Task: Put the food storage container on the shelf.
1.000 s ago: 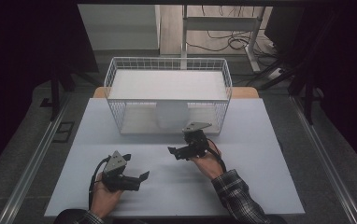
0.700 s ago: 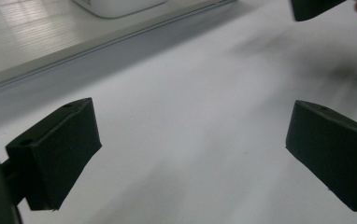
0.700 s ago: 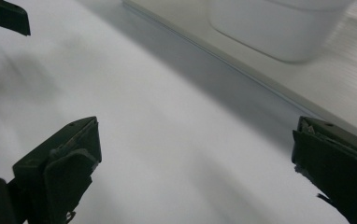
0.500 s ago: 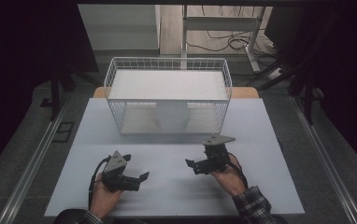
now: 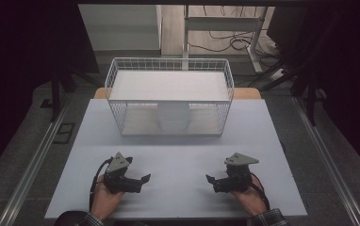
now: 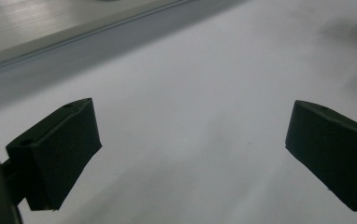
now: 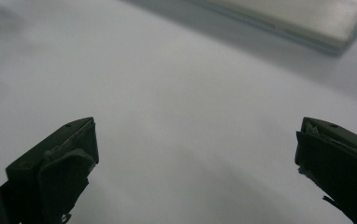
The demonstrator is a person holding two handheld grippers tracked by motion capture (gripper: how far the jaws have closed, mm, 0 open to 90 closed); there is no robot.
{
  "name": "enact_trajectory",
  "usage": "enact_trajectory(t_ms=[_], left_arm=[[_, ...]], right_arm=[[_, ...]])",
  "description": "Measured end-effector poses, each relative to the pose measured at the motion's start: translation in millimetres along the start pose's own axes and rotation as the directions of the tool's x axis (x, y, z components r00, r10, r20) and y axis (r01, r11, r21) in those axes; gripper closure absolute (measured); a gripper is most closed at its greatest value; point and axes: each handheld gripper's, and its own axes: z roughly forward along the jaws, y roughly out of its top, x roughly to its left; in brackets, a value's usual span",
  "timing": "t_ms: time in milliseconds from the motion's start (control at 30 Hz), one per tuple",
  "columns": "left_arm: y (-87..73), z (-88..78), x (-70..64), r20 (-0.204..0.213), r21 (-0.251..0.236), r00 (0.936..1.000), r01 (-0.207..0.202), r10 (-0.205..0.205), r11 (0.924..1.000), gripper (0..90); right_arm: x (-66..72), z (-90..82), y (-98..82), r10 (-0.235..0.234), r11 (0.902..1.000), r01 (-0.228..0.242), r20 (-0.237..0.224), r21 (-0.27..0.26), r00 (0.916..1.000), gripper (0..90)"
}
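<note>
My left gripper (image 5: 143, 182) rests low over the white table (image 5: 178, 150) at the near left, held in a hand, its jaws open and pointing right. In the left gripper view the gripper (image 6: 193, 135) has only bare tabletop between its black pads. My right gripper (image 5: 211, 183) sits at the near right and points left toward the other. Its jaws have just been opening and stand wide in the right gripper view (image 7: 195, 149), with nothing between them. A white wire basket (image 5: 168, 100) stands at the table's far middle. A white rounded object (image 5: 172, 117) shows through its front wall.
A pale flat surface fills the basket's upper part. Metal rails (image 5: 32, 160) run along both sides of the table. Dark furniture, a desk frame (image 5: 216, 23) and floor cables lie beyond the far edge. Open tabletop separates the two grippers.
My right gripper has drawn back from the basket's front to the near right of the table and now points left. The left gripper has stayed put.
</note>
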Motion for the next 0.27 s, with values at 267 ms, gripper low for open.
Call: enact_trajectory(t_ms=[267], left_arm=[[-0.6, 4.6, 0.4, 0.001, 0.041, 0.9998, 0.022, -0.022, 0.9989, 0.8]], right_arm=[[-1.8, 8.1, -12.7, -0.004, 0.9949, 0.001, 0.03, 0.101, 0.9996, 0.0]])
